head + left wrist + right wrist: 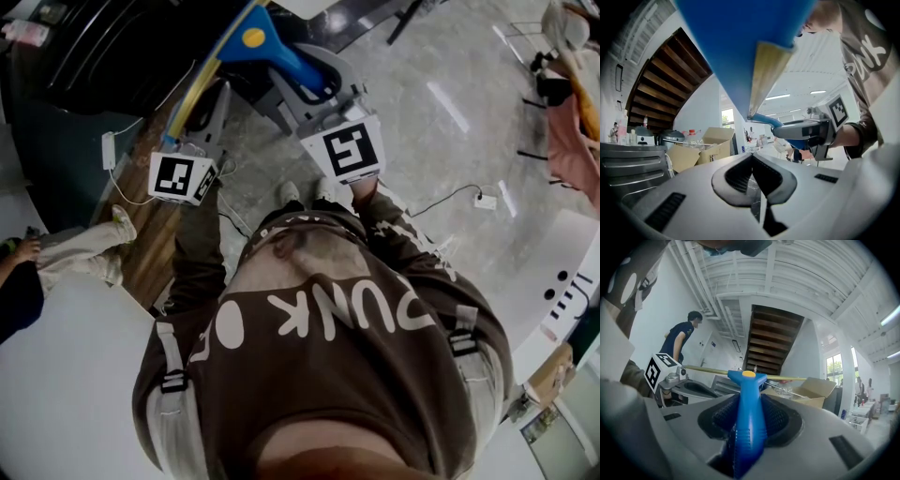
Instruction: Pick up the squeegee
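Right tongs point(751, 420): pinching the blue squeegee point(748, 385) by its handle.
Left tongs point(753, 178): pressing together, holding nothing (squeegee blade crossing just above).

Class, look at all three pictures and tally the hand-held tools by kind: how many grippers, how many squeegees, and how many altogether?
Grippers: 2 (left gripper, jaws together with nothing in them; right gripper, closed on the handle)
Squeegees: 1 (blue squeegee)
Total: 3
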The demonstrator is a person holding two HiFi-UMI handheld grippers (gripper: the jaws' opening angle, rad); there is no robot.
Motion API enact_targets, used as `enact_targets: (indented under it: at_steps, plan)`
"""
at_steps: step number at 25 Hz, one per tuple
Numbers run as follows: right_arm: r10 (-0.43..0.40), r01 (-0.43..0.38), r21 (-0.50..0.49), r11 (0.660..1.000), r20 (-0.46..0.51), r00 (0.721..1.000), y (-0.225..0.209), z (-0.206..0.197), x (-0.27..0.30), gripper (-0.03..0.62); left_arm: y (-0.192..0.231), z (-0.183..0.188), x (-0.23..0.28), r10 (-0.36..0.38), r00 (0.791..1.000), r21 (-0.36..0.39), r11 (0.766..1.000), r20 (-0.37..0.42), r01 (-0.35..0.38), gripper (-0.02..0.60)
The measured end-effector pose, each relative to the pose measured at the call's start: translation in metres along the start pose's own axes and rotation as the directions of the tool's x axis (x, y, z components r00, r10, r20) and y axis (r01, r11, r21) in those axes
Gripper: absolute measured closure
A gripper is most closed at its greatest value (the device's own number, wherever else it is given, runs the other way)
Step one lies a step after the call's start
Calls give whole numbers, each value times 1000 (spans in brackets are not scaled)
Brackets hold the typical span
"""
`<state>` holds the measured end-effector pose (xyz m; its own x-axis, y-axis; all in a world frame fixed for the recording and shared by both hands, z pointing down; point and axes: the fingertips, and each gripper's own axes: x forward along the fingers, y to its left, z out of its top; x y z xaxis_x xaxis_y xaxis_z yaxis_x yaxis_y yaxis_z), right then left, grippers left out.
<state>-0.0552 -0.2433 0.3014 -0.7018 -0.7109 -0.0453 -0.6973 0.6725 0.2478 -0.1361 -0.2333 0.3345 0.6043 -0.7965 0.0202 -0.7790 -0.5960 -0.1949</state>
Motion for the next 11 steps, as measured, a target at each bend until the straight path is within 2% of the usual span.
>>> enact_targets:
  at_steps: [11]
  plan:
    - [2,-2,0,1000,-11,1000,4,-2,4,447,3,-2,-4,0,1000,4,1000,-6,0,580]
